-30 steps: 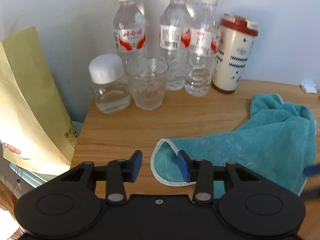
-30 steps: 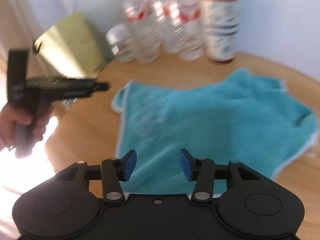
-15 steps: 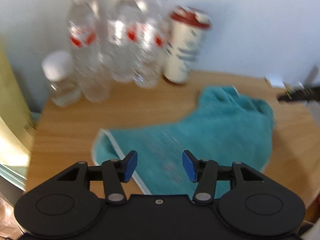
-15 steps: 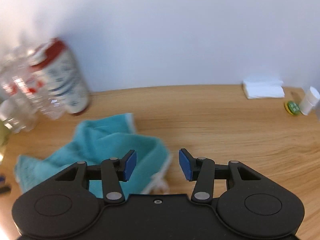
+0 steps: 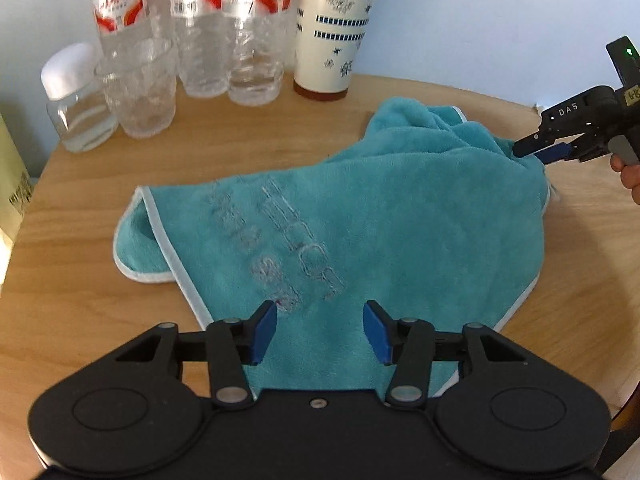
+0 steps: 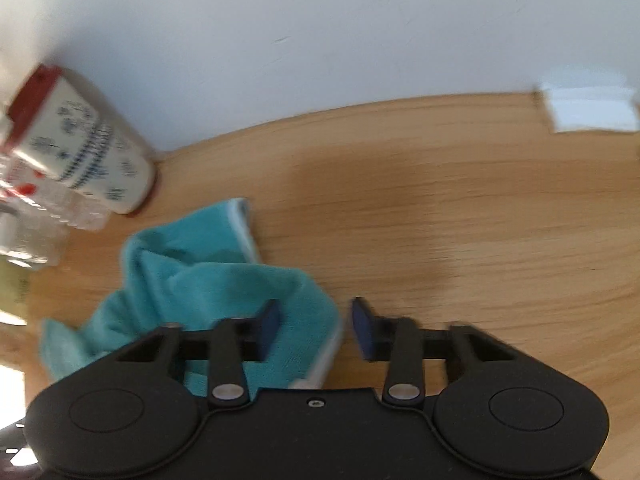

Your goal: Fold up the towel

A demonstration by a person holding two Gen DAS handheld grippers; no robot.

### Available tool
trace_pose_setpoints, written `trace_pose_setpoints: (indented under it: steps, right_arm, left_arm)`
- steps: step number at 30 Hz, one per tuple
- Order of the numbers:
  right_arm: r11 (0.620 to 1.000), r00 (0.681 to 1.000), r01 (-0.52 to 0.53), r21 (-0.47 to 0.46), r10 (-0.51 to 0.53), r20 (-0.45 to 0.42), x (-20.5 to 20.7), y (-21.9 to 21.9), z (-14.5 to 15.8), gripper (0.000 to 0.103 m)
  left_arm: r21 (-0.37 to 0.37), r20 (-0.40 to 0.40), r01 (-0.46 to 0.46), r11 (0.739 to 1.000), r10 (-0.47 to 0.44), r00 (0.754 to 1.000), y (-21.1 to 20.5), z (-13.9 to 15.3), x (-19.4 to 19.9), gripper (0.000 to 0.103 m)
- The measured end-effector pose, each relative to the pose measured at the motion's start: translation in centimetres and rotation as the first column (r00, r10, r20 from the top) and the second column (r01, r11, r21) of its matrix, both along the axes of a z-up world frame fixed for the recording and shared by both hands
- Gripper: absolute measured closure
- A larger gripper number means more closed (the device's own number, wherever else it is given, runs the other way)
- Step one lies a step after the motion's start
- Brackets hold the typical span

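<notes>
A teal towel point(image 5: 380, 216) with a pale hem lies rumpled on the wooden table point(image 5: 248, 148), its left corner folded under. My left gripper point(image 5: 319, 332) hovers open over the towel's near edge, nothing between its blue pads. In the left wrist view my right gripper point(image 5: 532, 152) comes in from the right at the towel's bunched far right edge. In the right wrist view that gripper point(image 6: 314, 326) is open, with the towel's point(image 6: 208, 292) hemmed edge lying between and under the pads.
Three water bottles point(image 5: 224, 28), a clear glass point(image 5: 140, 88), a white-lidded jar point(image 5: 78, 100) and a cream cup with red lid point(image 5: 334, 28) line the wall behind the towel. A yellow bag point(image 5: 10, 184) stands at the left. White tissue point(image 6: 588, 110) lies far right.
My left gripper has pulled back and swung right, so the towel now fills its view. My right gripper has moved to the towel's right edge and come down close to it.
</notes>
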State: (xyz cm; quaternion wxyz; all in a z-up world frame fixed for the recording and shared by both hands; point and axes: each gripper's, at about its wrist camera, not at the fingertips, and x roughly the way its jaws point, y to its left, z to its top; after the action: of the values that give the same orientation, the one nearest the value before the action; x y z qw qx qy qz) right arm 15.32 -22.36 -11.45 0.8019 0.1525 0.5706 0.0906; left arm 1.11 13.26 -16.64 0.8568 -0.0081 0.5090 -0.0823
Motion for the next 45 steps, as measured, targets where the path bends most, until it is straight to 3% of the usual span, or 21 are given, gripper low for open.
trace_pose_setpoints:
  steps: [1, 2, 7, 12, 18, 24, 30, 34, 36, 39, 43, 45]
  right_arm:
    - [1.000, 1.000, -0.001, 0.005, 0.001, -0.005, 0.0, 0.0, -0.1, 0.095]
    - [1.000, 1.000, -0.002, 0.009, 0.002, -0.007, 0.0, -0.1, -0.1, 0.095]
    - [1.000, 0.999, 0.024, -0.014, -0.024, 0.035, -1.2, -0.9, 1.0, 0.097]
    - [0.997, 0.993, 0.040, -0.067, -0.032, 0.112, -3.5, -1.0, 3.1, 0.097]
    - [0.984, 0.984, 0.059, -0.168, -0.030, 0.173, -9.3, -1.1, 5.2, 0.097]
    - [0.946, 0.993, 0.066, -0.317, -0.032, 0.113, -15.5, 0.3, 4.7, 0.097]
    - [0.946, 1.000, 0.005, -0.323, -0.006, -0.001, -18.8, 1.5, 2.1, 0.097]
    - [0.942, 0.998, -0.026, -0.336, 0.041, 0.037, -18.5, 1.7, 2.7, 0.090]
    - [0.941, 0.996, -0.030, -0.338, 0.055, 0.065, -17.9, 1.2, 3.6, 0.080]
    - [0.937, 0.991, -0.034, -0.346, 0.076, 0.109, -16.9, 0.5, 5.1, 0.072]
    - [0.953, 0.985, -0.020, -0.303, 0.071, 0.158, -14.3, -0.9, 6.8, 0.058]
    - [0.965, 0.983, -0.026, -0.260, 0.071, 0.167, -12.2, -1.7, 6.9, 0.058]
  left_arm:
    - [0.028, -0.002, 0.003, 1.000, -0.003, 1.000, -0.3, -0.1, 0.1, 0.097]
    - [0.109, -0.022, 0.005, 0.994, -0.003, 1.000, -1.0, -0.6, 0.3, 0.098]
    - [0.068, -0.041, 0.000, 0.998, 0.003, 0.999, -0.8, -0.8, 0.2, 0.099]
    - [0.102, -0.042, 0.045, 0.994, -0.041, 0.998, -1.3, -0.8, -0.2, 0.100]
    - [0.125, -0.065, 0.099, 0.987, -0.091, 0.994, -1.6, -0.7, -0.5, 0.100]
    - [0.145, -0.076, 0.153, 0.977, -0.144, 0.987, -1.4, -0.8, -1.7, 0.100]
    - [0.150, -0.087, 0.188, 0.971, -0.177, 0.980, -1.1, -0.8, -2.1, 0.100]
    - [0.154, -0.094, 0.193, 0.969, -0.180, 0.979, -1.3, -0.8, -1.9, 0.100]
    - [0.135, -0.104, 0.171, 0.976, -0.157, 0.982, -1.0, -0.7, -1.7, 0.100]
    - [0.113, -0.097, 0.124, 0.986, -0.113, 0.989, -0.5, -0.2, -1.4, 0.094]
    - [0.108, -0.064, 0.064, 0.992, -0.057, 0.996, 0.2, 0.7, -1.3, 0.059]
    - [0.106, -0.041, 0.034, 0.994, -0.030, 0.999, 0.5, 0.9, -1.3, 0.059]
